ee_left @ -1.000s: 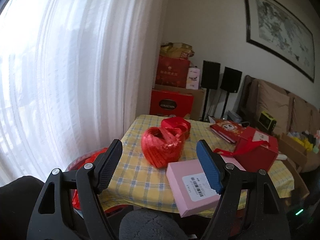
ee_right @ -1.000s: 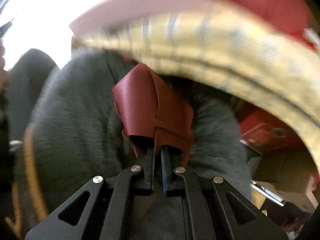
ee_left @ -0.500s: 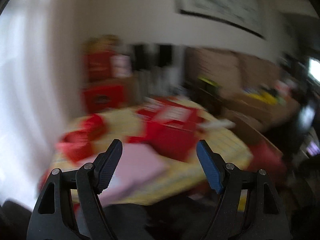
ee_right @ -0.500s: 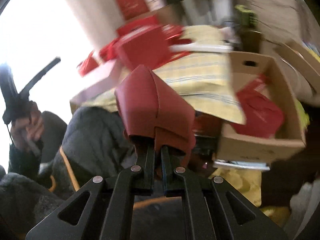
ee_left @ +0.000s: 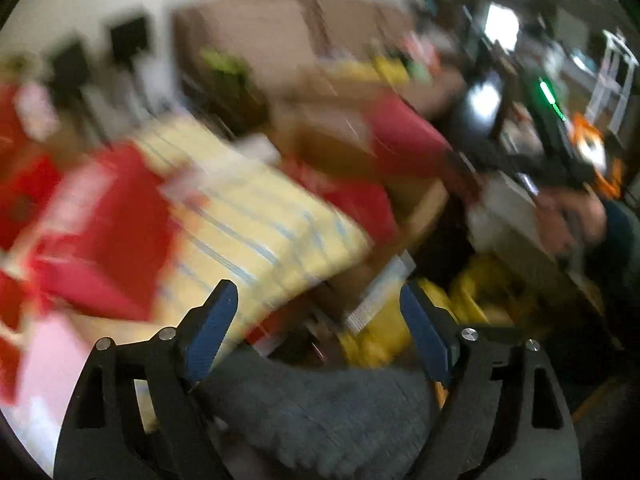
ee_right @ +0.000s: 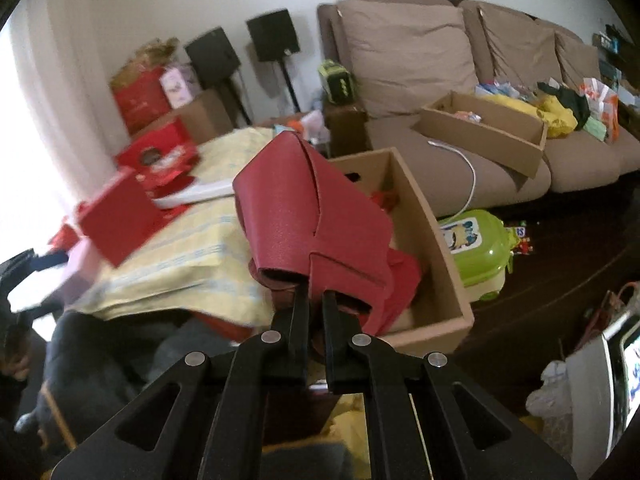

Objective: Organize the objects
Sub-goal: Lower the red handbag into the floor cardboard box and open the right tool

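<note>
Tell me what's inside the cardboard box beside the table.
Inside the cardboard box, red items show along the near side. The dark red leather pouch clamped in the right gripper covers most of the interior, so the rest cannot be seen.

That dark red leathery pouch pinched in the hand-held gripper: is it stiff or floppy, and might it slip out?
The dark red pouch probably has some stiffness: gripped at one edge by the right hand-held gripper, it stands up rather than drooping. Its folded flaps look pliable. The pebbled surface likely resists slipping.

black two-finger gripper, blue ribbed pads, silver screws
</note>
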